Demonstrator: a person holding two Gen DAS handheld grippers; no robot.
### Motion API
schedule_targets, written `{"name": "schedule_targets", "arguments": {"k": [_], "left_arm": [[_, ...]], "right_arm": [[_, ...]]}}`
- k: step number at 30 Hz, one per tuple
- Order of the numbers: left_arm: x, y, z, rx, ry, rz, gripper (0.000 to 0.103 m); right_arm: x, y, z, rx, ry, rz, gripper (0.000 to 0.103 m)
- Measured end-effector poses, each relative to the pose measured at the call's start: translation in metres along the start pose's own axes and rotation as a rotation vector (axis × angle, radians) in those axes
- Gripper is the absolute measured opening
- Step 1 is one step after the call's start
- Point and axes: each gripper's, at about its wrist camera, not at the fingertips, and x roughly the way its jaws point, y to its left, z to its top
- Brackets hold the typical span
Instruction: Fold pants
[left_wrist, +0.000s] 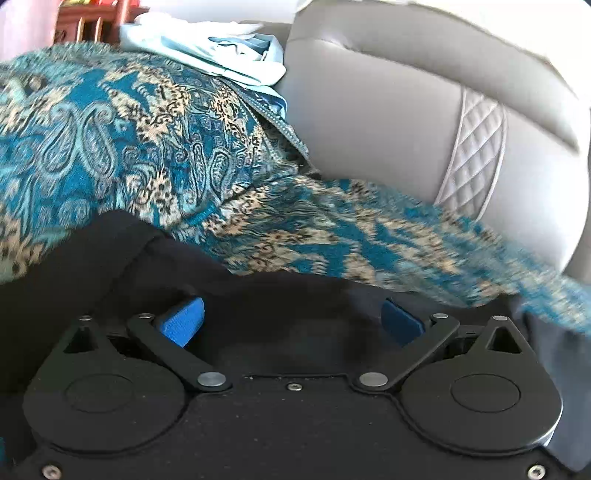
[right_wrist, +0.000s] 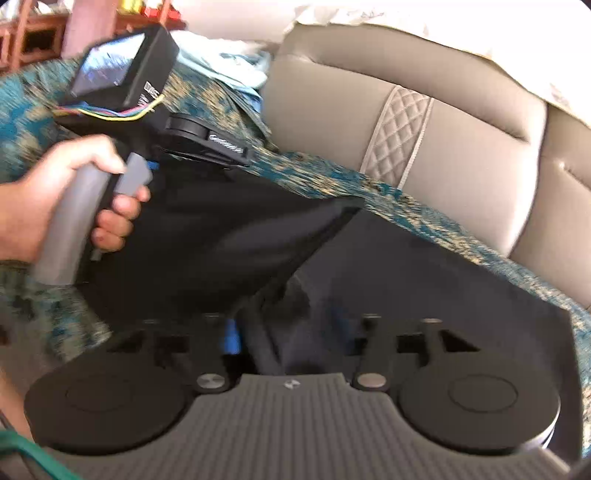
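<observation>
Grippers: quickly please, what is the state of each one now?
Left gripper: open over the black pants, gripping nothing.
Right gripper: open, pants between fingers, not pinched.

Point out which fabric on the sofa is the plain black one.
The pants lying in front: solid black, unlike the teal paisley throw beneath and the pale blue clothes behind.

The black fabric pants (right_wrist: 369, 266) lie spread on the teal paisley woven throw (left_wrist: 129, 147), which covers the seat of the grey leather sofa (left_wrist: 388, 110). The sofa's backrest stands behind the pants and to the right. A pile of pale blue folded clothes (left_wrist: 207, 55) rests on the throw at the far end, against the backrest. A brown wooden cabinet (left_wrist: 85, 26) stands beyond the pile, at far left.
</observation>
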Motion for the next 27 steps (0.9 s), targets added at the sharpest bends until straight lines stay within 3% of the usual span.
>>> {"name": "schedule_targets", "arguments": {"k": [2, 4, 8, 11, 13, 21, 25, 27], "left_arm": [[-0.016, -0.002, -0.001, -0.017, -0.01, -0.051, 0.1], [-0.036, -0.012, -0.004, 0.021, -0.041, -0.083, 0.1], [-0.077, -0.05, -0.024, 0.14, -0.138, -0.129, 0.1], [-0.096, -0.084, -0.042, 0.189, -0.136, -0.178, 0.097], [-0.102, -0.104, -0.056, 0.22, -0.133, -0.187, 0.095], [-0.09, -0.148, -0.111, 0.331, -0.093, -0.071, 0.081], [-0.087, -0.143, -0.127, 0.344, -0.101, -0.047, 0.082], [-0.086, -0.142, -0.129, 0.353, -0.108, -0.04, 0.088]], "right_arm": [[-0.021, -0.011, -0.008, 0.041, -0.03, 0.058, 0.083], [-0.04, -0.024, -0.017, 0.087, -0.073, 0.038, 0.085], [-0.065, -0.06, -0.042, 0.167, -0.14, -0.182, 0.091], [-0.066, -0.092, -0.056, 0.236, -0.113, -0.335, 0.091], [-0.066, -0.11, -0.066, 0.278, -0.108, -0.385, 0.091], [-0.057, -0.129, -0.1, 0.346, -0.064, -0.437, 0.094], [-0.054, -0.137, -0.107, 0.408, -0.085, -0.433, 0.101], [-0.053, -0.14, -0.11, 0.415, -0.089, -0.427, 0.103]]}}
